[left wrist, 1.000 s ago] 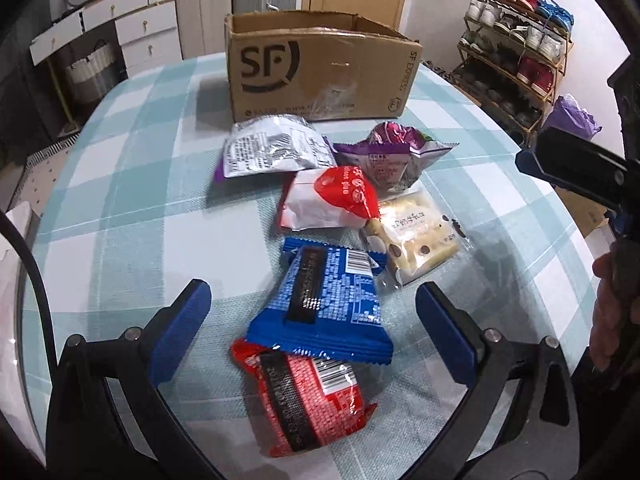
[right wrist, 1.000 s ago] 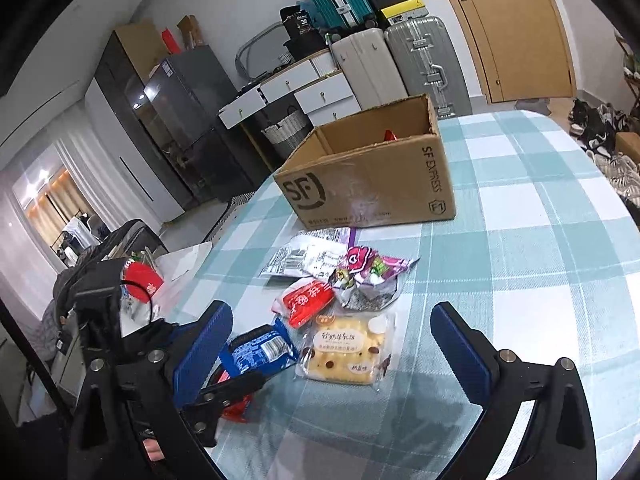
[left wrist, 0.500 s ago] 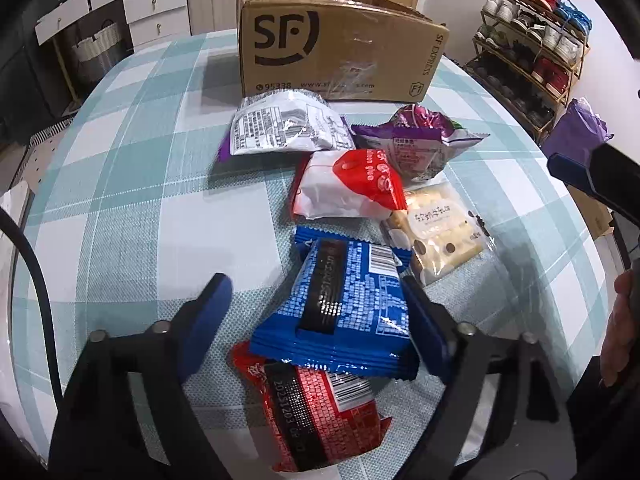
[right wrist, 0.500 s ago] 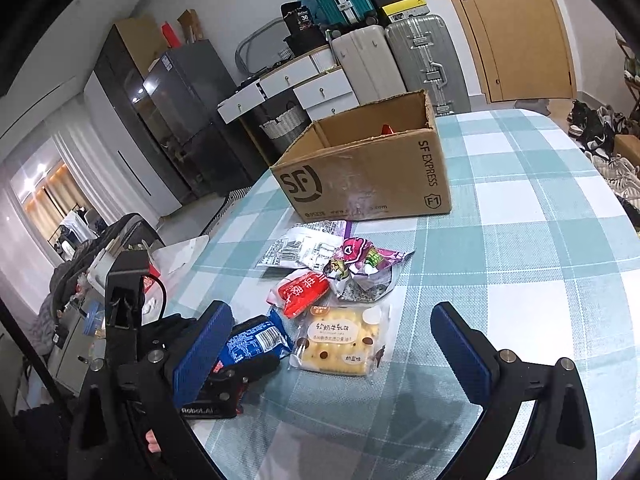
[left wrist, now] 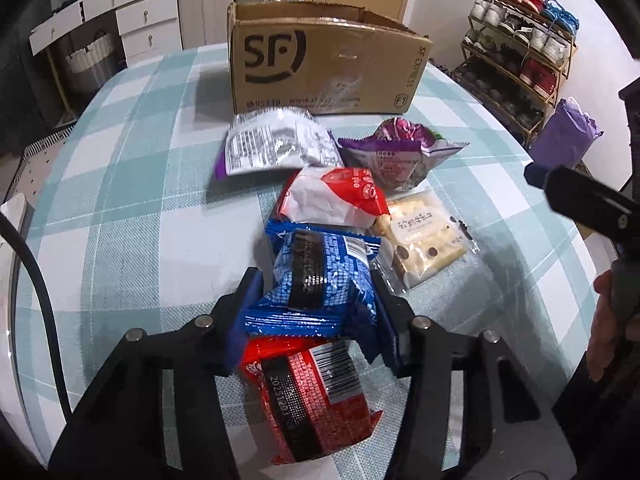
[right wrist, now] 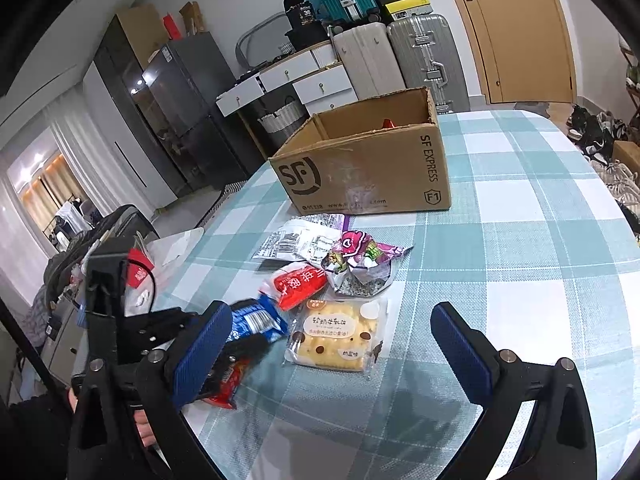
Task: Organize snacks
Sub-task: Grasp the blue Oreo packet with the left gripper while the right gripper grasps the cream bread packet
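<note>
Just now the left gripper (left wrist: pixel 316 300) closed on the blue snack pack (left wrist: pixel 320 276).

Its jaws, wide open a second before, had been closing, and now the pads pressed both sides of the pack, which lay on the red pack (left wrist: pixel 316 396) near the table's (left wrist: pixel 120 208) front edge. I judge the next step was to lift it to the cardboard box (left wrist: pixel 320 60) behind the other snacks. The left gripper pointed steeply down; the right gripper (right wrist: pixel 328 348) hovered wide open and empty, above the yellow biscuit pack (right wrist: pixel 332 340).
</note>
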Tool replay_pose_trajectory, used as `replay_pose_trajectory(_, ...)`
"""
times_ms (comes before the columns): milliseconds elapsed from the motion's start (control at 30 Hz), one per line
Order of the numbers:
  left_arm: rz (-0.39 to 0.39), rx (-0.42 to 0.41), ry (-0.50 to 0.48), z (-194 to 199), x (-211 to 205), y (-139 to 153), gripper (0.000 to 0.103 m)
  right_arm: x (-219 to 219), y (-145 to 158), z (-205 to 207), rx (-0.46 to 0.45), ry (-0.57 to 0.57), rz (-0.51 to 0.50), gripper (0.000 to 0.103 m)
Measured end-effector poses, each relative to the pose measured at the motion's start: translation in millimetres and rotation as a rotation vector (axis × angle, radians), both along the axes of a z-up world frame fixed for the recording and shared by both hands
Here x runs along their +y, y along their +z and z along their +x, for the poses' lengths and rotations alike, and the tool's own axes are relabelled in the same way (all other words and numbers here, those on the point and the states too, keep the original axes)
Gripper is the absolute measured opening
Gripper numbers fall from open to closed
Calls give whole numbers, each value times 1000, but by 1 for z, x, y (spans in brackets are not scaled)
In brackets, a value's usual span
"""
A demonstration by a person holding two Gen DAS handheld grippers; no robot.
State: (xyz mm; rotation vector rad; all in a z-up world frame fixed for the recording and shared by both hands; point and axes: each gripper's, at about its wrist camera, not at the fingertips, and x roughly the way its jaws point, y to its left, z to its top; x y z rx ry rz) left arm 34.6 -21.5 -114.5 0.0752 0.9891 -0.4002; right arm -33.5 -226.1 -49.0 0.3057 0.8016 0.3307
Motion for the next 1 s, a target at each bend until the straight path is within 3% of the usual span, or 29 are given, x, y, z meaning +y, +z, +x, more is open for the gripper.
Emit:
replay_pose_trajectory(400,-38,-29,25,-13,15,16,48,2,-11,6,42,-14,-29,101)
replay_pose_trajectory(600,-60,-69,19,-26,22,30,48,10,-24,11,89,-12,-81,101)
replay_pose_trajectory(800,-109,-137,90,-30,47,54,49,29,-42,23,155,-6,-178,101)
replay_pose_trajectory(900,-95,-173,118,-31,57,62,49,41,-49,29,165,17,-207,101)
replay_pose_trajectory(1000,-121,-159,139,-30,69,65,49,52,-56,36,175,37,-249,101)
